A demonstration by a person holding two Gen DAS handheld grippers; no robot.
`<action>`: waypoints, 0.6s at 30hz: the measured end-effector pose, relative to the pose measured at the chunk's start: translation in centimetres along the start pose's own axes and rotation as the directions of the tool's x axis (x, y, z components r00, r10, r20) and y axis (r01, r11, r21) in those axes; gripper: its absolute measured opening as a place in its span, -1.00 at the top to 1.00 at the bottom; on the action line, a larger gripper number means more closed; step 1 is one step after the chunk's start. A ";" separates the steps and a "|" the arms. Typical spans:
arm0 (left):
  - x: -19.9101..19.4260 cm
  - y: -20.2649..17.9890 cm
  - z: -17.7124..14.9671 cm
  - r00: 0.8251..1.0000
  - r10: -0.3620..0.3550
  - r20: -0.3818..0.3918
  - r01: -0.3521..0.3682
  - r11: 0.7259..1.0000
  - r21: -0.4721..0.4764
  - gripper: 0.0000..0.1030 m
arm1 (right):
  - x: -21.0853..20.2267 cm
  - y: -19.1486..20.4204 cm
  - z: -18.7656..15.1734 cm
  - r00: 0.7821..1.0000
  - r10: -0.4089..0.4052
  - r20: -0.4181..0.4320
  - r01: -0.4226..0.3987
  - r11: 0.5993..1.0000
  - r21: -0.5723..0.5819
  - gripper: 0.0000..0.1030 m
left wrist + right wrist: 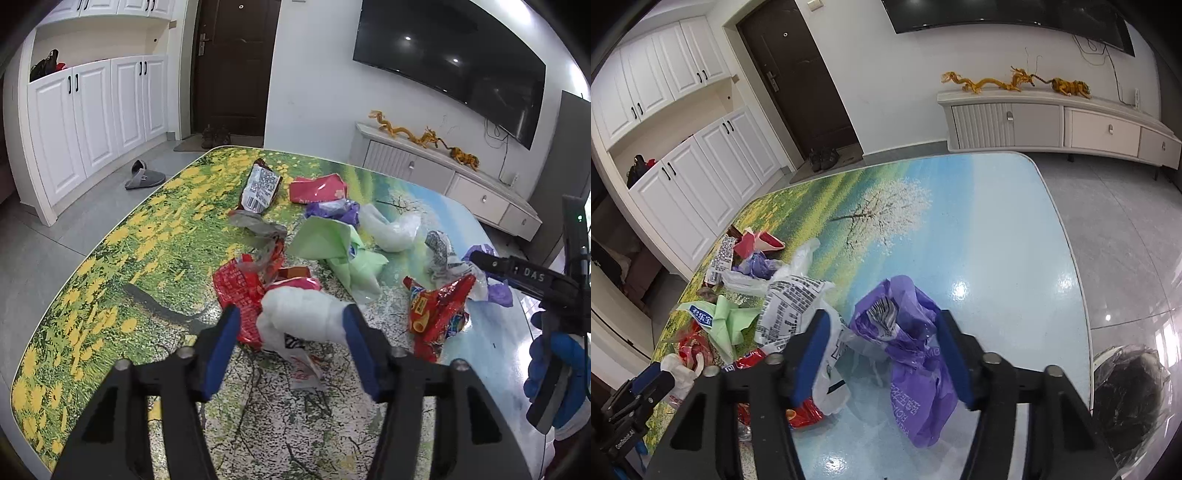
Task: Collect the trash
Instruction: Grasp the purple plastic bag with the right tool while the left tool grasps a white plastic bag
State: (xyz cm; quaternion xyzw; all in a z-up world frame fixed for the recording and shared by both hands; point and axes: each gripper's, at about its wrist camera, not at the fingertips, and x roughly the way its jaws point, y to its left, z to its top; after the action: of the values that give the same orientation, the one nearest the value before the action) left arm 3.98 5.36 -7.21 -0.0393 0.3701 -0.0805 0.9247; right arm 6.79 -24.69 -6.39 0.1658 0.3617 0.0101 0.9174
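Fingers: left gripper (291,321) has its pads against both ends of a white wad (299,314); right gripper (881,341) is closed onto a purple bag (905,343).
Table (979,229): scenery print, glossy, trash heaped at one side.
Bin (1126,402): black-lined, off the table's edge beside the right gripper.
Trash: green bag (340,251), red wrapper (439,310), pink wrapper (317,188) lie loose.
Risk: thin film may slip from the pads; the bag's tail could drag neighbouring wrappers off the table.
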 end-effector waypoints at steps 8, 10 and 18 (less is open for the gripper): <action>-0.8 -0.3 -0.1 0.998 -0.065 0.001 0.065 0.998 0.000 0.54 | -1.0 -0.9 -0.8 0.999 0.030 0.026 -0.030 0.999 0.029 0.38; -1.7 -0.4 0.0 0.997 -0.079 0.017 0.079 0.997 -0.003 0.56 | -1.8 -1.0 -1.0 0.999 0.031 0.044 -0.033 0.999 0.035 0.39; -5.4 -1.5 0.6 0.991 -0.115 0.072 0.115 0.993 0.007 0.58 | -6.0 -1.8 -1.3 0.991 0.033 0.128 -0.043 0.996 0.076 0.39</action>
State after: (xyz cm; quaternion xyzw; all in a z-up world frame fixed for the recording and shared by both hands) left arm 0.38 4.89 -2.90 -0.0623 0.3334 -0.1328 0.9313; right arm 1.30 -26.84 -3.90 0.2087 0.2996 0.0027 0.9310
